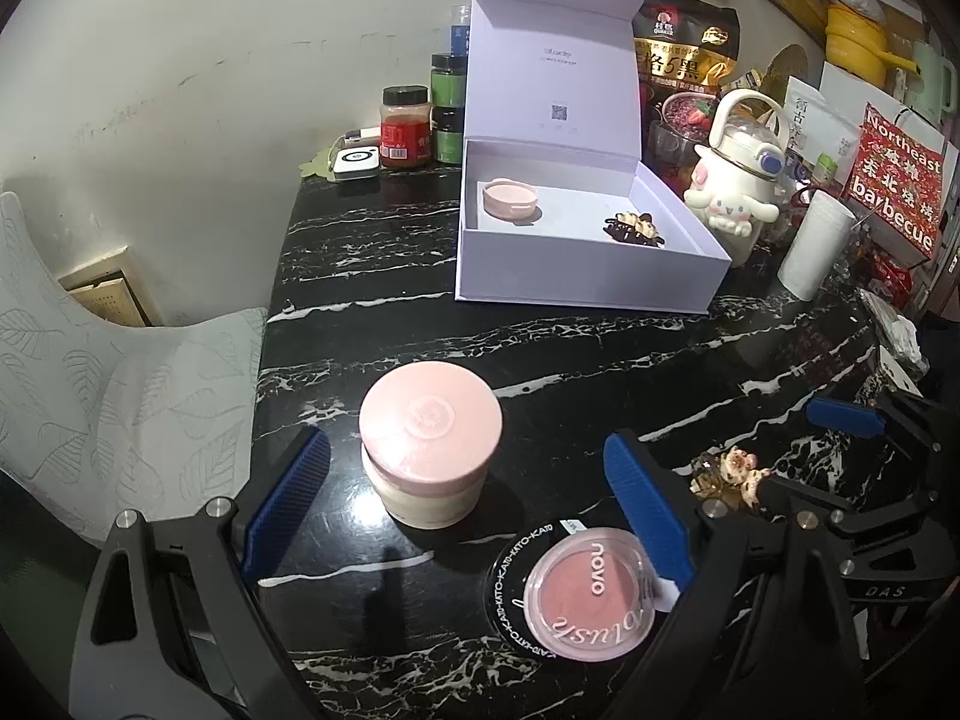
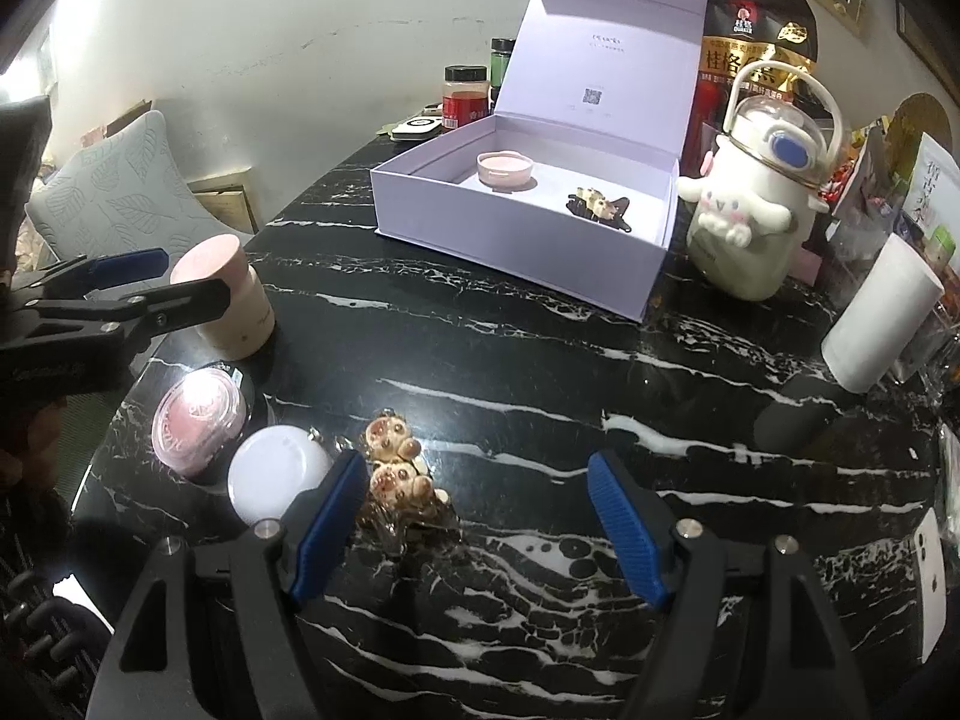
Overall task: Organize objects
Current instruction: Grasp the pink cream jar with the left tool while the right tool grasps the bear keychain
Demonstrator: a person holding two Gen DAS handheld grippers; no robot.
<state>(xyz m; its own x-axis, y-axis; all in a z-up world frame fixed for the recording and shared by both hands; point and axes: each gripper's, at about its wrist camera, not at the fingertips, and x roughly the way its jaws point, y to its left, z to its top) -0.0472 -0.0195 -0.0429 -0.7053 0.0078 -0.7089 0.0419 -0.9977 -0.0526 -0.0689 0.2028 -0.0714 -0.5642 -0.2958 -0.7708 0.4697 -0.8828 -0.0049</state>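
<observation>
Blush compact [image 1: 585, 588] nearest. Left claw [image 1: 468, 510] wide around pink-lid jar [image 1: 429, 450], right claw [image 2: 477, 516] wide, empty, beside bear clip [image 2: 399, 474]. Pick-up step; next: close, carry to far box [image 1: 576, 276].

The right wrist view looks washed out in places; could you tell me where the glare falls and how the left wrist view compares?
Right wrist view: glare bleaches the blush compact and the white round case; left wrist view: only a soft sheen on the pink-lidded jar, blush lettering legible.

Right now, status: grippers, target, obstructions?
Left gripper open around pink-lidded cream jar. Right gripper open by bear-charm hair clip. White gift box open, path unobstructed.
</observation>
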